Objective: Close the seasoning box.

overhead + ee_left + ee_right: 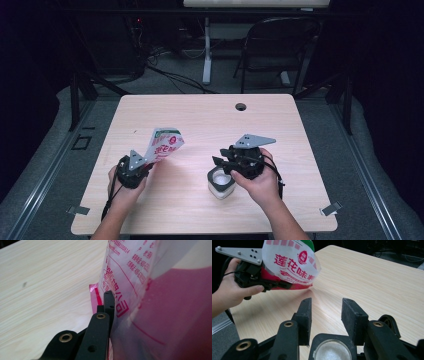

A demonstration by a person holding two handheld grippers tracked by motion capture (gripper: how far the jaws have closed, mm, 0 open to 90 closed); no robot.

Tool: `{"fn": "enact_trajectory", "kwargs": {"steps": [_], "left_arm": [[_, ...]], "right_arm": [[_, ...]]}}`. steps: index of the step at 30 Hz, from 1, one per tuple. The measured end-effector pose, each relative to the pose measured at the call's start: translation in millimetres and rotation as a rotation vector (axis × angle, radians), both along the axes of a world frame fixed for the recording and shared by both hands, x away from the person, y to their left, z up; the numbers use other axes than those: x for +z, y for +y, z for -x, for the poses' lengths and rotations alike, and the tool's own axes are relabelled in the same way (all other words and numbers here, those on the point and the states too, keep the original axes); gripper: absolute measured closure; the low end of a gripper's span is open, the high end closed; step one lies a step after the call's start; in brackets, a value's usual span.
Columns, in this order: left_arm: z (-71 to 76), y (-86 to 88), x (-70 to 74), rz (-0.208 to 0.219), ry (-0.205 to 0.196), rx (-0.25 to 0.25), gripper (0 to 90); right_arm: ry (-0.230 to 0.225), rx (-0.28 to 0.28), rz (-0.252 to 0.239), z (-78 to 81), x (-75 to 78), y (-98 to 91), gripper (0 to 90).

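in the high view a red and white printed bag (165, 145) is held off the wooden table (210, 120) by the left gripper (145, 164), whose jaws are pinched tight on the bag's lower edge, as is seen close up in the left gripper view. the right gripper (218, 161) is held with its jaws spread wide and empty just above a small white-filled jar (220, 183) at the table's near middle. the round rim and white grains of the jar are shown between the jaws in the right gripper view, while the red print on the bag is read there more plainly.

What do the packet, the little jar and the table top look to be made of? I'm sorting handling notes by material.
Packet: thin glossy plastic film, likely; it creases, shines, and lets light through in the left gripper view. Jar: seemingly translucent white plastic with a dark rim, white grains inside; glass can't be ruled out. Table top: pale wood-grain surface, matte, probably laminate.
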State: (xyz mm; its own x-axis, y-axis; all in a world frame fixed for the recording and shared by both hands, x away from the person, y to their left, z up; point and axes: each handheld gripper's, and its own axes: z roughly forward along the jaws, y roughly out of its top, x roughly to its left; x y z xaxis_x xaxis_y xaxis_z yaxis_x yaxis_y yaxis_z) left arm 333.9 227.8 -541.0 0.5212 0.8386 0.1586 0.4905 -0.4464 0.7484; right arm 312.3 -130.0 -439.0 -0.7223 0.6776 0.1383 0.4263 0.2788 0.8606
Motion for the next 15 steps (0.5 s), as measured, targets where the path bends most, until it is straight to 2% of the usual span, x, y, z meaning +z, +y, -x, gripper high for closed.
{"fn": "enact_trajectory", "kwargs": {"steps": [4, 10, 12, 15], "left_arm": [[-2.8, 10.4, -1.1, -0.010, 0.000, 0.046, 89.0], [-5.8, 13.9, -6.9, -0.073, -0.003, 0.072, 88.1], [-6.7, 14.5, -9.0, -0.116, -0.008, 0.079, 87.8], [-7.3, 14.9, -11.4, -0.124, -0.007, 0.084, 87.2]], "right_arm": [[-0.008, -0.008, 0.010, -1.3, -0.6, -1.4, 57.9], [0.007, -0.001, 0.025, -3.6, -2.1, -0.9, 53.3], [0.011, 0.000, 0.032, -4.0, -2.8, -0.1, 52.7], [0.010, -0.001, 0.039, -4.6, -3.5, 0.0, 52.4]]}}
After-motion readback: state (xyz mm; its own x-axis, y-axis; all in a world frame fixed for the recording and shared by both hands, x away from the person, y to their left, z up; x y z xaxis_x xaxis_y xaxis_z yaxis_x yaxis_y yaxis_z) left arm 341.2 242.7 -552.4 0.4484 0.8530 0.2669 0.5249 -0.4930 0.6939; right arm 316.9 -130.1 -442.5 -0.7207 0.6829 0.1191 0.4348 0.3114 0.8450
